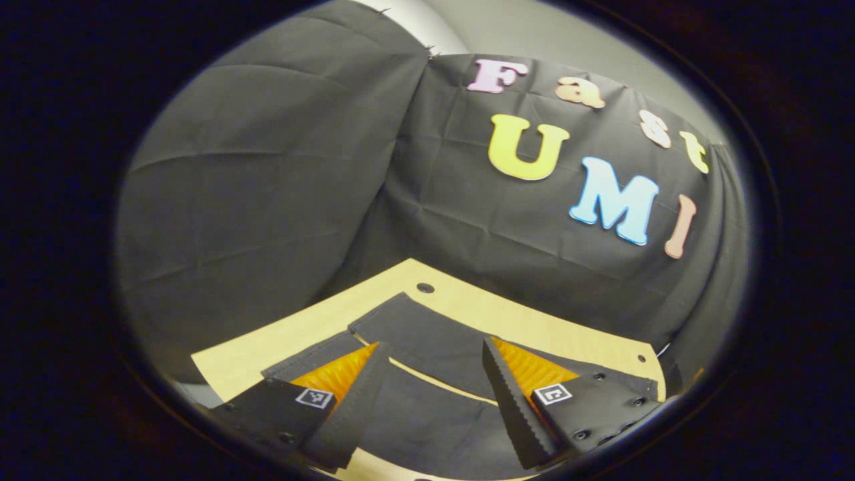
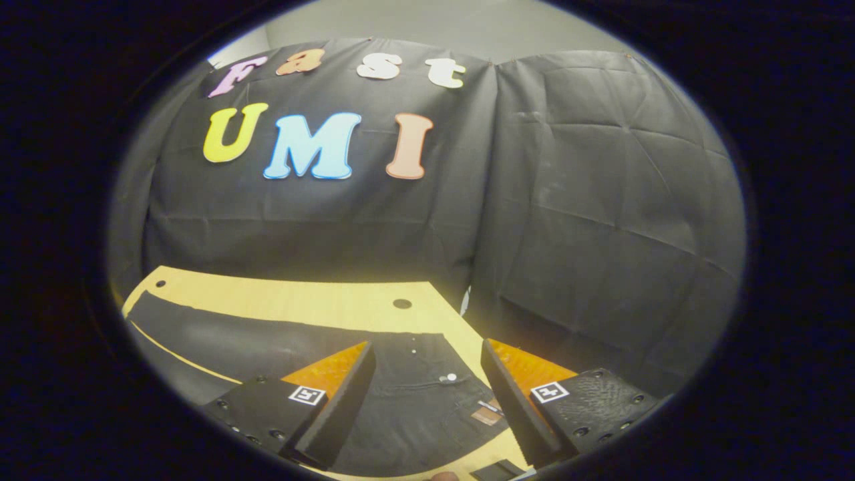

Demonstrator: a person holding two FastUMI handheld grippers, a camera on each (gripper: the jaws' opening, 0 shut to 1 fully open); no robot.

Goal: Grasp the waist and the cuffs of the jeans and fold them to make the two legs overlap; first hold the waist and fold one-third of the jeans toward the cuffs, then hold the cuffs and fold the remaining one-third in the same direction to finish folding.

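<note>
My left gripper (image 1: pixel 434 407) hangs spread over the jeans' cuffs (image 1: pixel 427 334); my right gripper (image 2: pixel 427 407) gapes above the waist (image 2: pixel 427 387), seemingly not touching. The jeans (image 2: pixel 267 347) lie flat across the desk (image 2: pixel 300 300), near its far edge.
</note>
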